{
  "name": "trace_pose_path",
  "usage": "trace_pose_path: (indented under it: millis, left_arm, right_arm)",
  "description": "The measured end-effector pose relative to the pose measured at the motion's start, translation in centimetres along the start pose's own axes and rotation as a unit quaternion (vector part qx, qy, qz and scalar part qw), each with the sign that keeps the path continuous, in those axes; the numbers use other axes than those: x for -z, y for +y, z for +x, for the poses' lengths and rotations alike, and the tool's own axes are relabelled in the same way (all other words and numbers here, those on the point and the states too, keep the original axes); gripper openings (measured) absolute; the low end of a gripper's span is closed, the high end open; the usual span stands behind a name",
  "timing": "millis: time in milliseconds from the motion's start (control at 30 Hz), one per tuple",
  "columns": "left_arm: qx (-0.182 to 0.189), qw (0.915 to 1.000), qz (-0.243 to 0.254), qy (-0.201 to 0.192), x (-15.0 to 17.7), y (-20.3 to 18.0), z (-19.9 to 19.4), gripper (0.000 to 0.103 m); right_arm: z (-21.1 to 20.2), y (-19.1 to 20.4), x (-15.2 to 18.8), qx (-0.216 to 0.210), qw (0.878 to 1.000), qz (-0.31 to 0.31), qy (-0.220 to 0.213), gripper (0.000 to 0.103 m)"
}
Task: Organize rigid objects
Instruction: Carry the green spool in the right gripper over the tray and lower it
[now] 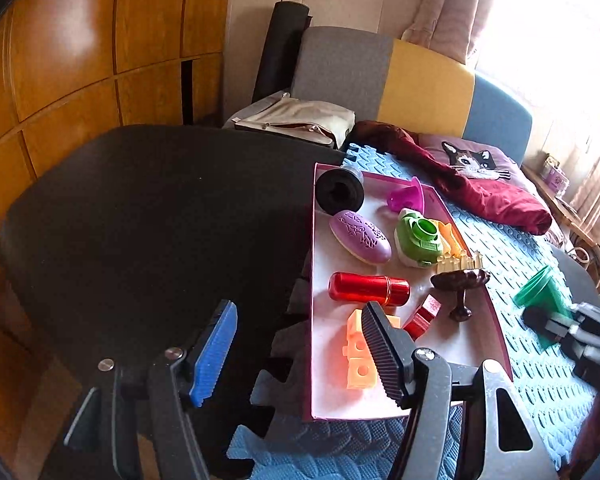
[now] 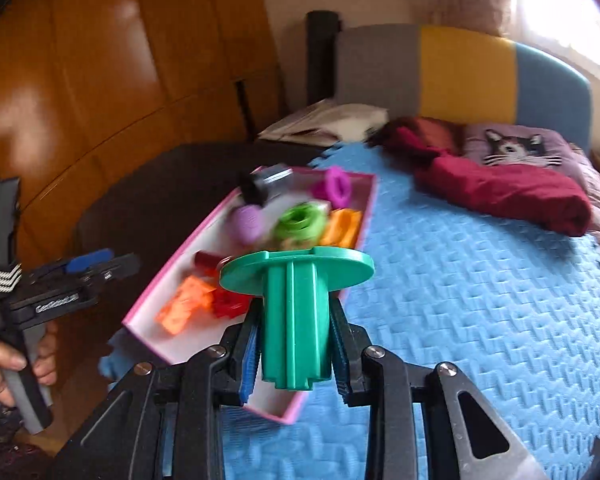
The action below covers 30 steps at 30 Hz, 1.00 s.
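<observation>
A pink-rimmed tray (image 1: pixel 496 320) lies on the blue foam mat (image 1: pixel 540 384) and holds several toys: a black roll (image 1: pixel 339 191), a purple oval (image 1: pixel 360 236), a green piece (image 1: pixel 418 238), a red cylinder (image 1: pixel 368 289), an orange block (image 1: pixel 358 360), a dark pedestal dish (image 1: pixel 460 284). My left gripper (image 1: pixel 300 348) is open and empty over the tray's near left edge. My right gripper (image 2: pixel 296 352) is shut on a green flanged spool (image 2: pixel 296 308) and holds it above the tray's (image 2: pixel 140 316) near end. The spool also shows in the left wrist view (image 1: pixel 540 292).
A black chair (image 1: pixel 140 216) stands left of the mat. A maroon cloth (image 1: pixel 480 188) and a cat cushion (image 1: pixel 476 160) lie at the back of the mat. A headboard (image 1: pixel 420 80) and a wooden wardrobe (image 1: pixel 80 40) stand behind.
</observation>
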<state>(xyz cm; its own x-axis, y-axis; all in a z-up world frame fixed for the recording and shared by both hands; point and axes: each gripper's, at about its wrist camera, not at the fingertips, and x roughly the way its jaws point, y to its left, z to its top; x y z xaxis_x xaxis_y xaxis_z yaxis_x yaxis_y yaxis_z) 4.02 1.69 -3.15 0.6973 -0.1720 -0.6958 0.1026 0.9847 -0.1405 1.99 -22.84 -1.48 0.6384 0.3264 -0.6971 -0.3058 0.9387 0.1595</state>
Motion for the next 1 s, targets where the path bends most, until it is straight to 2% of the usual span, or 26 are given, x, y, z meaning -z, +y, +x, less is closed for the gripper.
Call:
trace_pose_path:
  millis: [100, 200, 333, 533, 733, 867, 900, 1000]
  left_arm:
    - [0.000, 1.0000, -0.003, 0.002, 0.1, 0.2, 0.2, 0.066]
    - [-0.001, 1.0000, -0.004, 0.007, 0.2, 0.2, 0.6, 0.066]
    - [-0.005, 0.9999, -0.003, 0.011, 0.5, 0.2, 1.0, 0.066]
    - [-0.023, 0.9997, 0.006, 0.001, 0.7, 0.1, 1.0, 0.072]
    - [-0.037, 0.9992, 0.006, -0.009, 0.6, 0.0, 0.5, 0.080]
    - [-0.048, 0.9987, 0.003, -0.014, 0.4, 0.1, 0.0, 0.083]
    - [-0.051, 0.9986, 0.003, -0.016, 0.4, 0.1, -0.1, 0.086]
    - [-0.057, 0.9982, 0.001, -0.021, 0.4, 0.1, -0.5, 0.090]
  right_arm:
    - [1.9, 1.8, 0.3, -0.011, 0.999, -0.024, 0.039, 0.030]
    - [4.4, 2.2, 0.3, -0.015, 0.997, -0.019, 0.070, 0.030]
    - [8.0, 1.1, 0.3, 0.024, 0.996, 0.002, 0.088, 0.032]
    - [8.3, 0.4, 0.4, 0.025, 0.998, 0.019, 0.063, 0.031]
    - [7.7, 0.1, 0.3, 0.016, 0.998, 0.033, 0.055, 0.044]
    - [7.2, 0.3, 0.5, 0.021, 0.998, 0.037, 0.051, 0.045]
    - [7.0, 0.3, 0.6, 0.022, 0.998, 0.040, 0.048, 0.046]
    - [5.8, 0.2, 0.8, 0.025, 0.998, 0.053, 0.028, 0.060]
